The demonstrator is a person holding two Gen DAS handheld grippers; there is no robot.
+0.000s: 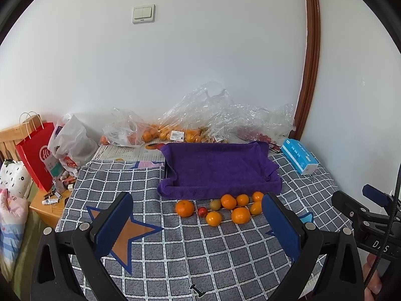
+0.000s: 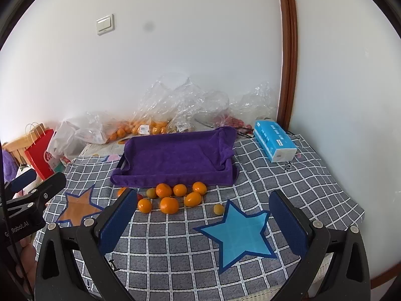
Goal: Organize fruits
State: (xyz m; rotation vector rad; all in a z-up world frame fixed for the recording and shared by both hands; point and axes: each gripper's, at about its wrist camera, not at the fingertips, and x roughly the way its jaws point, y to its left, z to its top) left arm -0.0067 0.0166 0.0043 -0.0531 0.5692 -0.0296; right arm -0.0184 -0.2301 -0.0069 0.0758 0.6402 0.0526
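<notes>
the left gripper [image 1: 198,215] has its jaws spread wide, holding and touching nothing, above a checked cloth [image 1: 175,250]; the right gripper [image 2: 200,210] is likewise wide apart and empty. oranges [image 2: 169,205] lie loose on the cloth just before a purple tray [image 2: 175,158], between both grippers. the left gripper's body reads "robot.ai"; a blue box [image 2: 274,140] sits far right, print unreadable.

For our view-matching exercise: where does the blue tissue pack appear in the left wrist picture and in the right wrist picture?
Left wrist: the blue tissue pack lies far right, past the tray's right end.
Right wrist: the pack lies right of centre, also beyond that end.
Shared landmark: the purple towel-lined tray.
</notes>
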